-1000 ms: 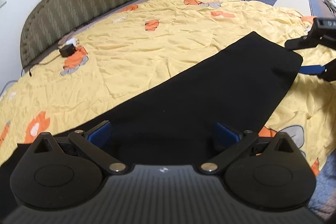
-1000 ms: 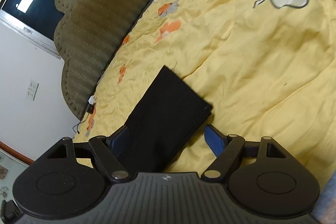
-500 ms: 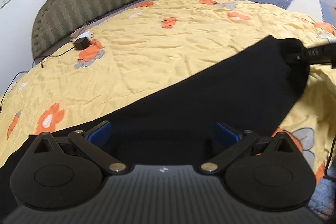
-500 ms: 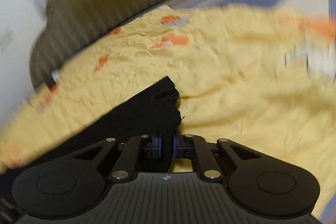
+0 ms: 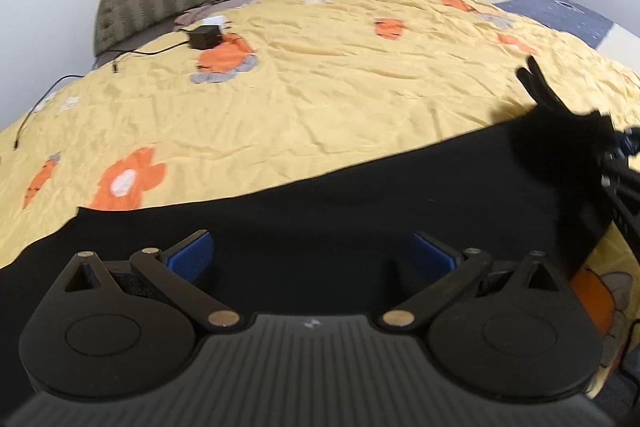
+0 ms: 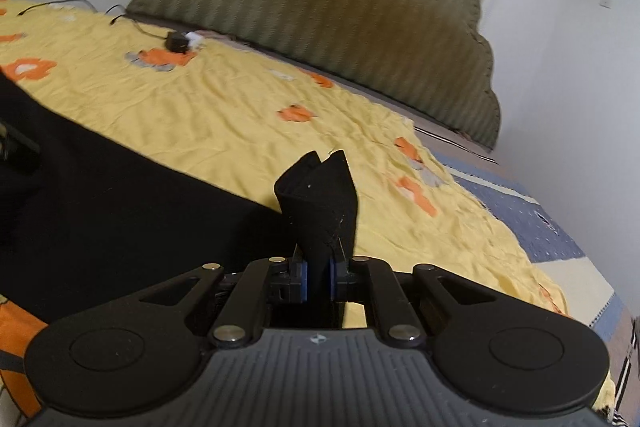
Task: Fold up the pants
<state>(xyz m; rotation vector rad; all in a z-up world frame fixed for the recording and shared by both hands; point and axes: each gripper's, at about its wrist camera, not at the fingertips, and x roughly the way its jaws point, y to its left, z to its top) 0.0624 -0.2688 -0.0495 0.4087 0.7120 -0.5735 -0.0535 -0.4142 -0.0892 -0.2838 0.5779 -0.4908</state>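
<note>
Clamping hard on the hem end of the black pants (image 6: 120, 211), right gripper (image 6: 318, 279) jaws pressed together on a bunched peak of cloth standing up just past the pads. Hovering over the other end of the same garment, left gripper (image 5: 312, 259) jaws spread wide apart with nothing between them, blue pads (image 5: 190, 255) just above the fabric, possibly brushing it, though hard to tell through the fisheye. Lying flat on the yellow bedspread (image 5: 320, 87) as one long band, long axis running from under the left gripper out toward the right one, lifted only at the pinched end. Judging the coming fold as turning on that axis: carrying the pinched end back along the band toward the left gripper, right hand being the only one with a hold. Sitting farther off on the bedspread, well apart from the pants, a small black charger (image 5: 205, 37) with its cable, near the green headboard (image 6: 340, 27).
</note>
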